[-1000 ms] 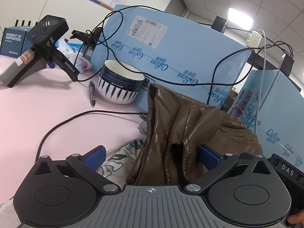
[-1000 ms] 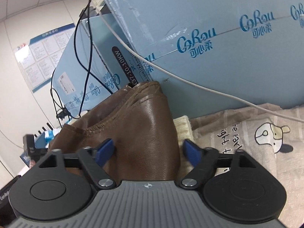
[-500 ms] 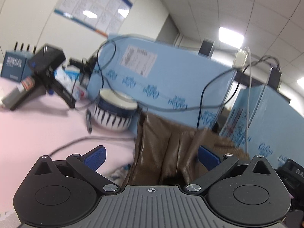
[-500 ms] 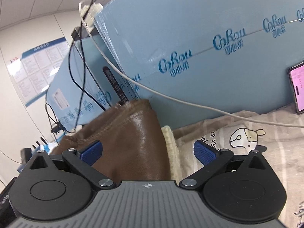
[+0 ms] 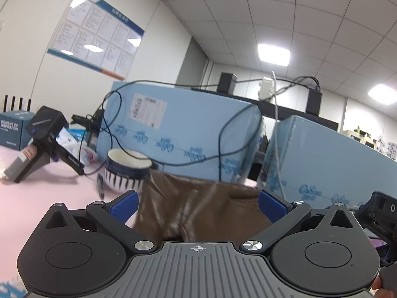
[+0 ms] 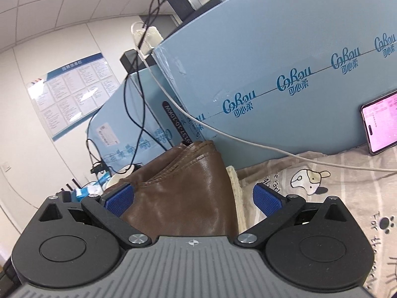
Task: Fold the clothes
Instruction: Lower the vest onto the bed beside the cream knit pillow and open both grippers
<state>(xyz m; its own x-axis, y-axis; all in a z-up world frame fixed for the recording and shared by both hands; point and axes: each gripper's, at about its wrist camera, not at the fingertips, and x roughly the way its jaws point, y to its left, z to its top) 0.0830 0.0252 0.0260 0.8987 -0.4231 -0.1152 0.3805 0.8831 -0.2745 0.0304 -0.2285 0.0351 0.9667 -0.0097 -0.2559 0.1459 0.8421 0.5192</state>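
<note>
Brown leather garment (image 5: 198, 211) lies before striped bowl (image 5: 126, 171) and blue boxes (image 6: 285, 79).

Both your grippers have let go of the brown leather garment (image 5: 198, 208) and opened wide.

Your left gripper (image 5: 197, 203) has tilted upward, showing more ceiling; the garment now lies lower. Your right gripper (image 6: 193, 200) has spread off the leather fold, and a phone (image 6: 379, 123) has come into view.

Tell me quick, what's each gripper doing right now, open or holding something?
Left gripper: open, brown leather garment between its fingers, not clamped.
Right gripper: open, same garment between its fingers.
</note>
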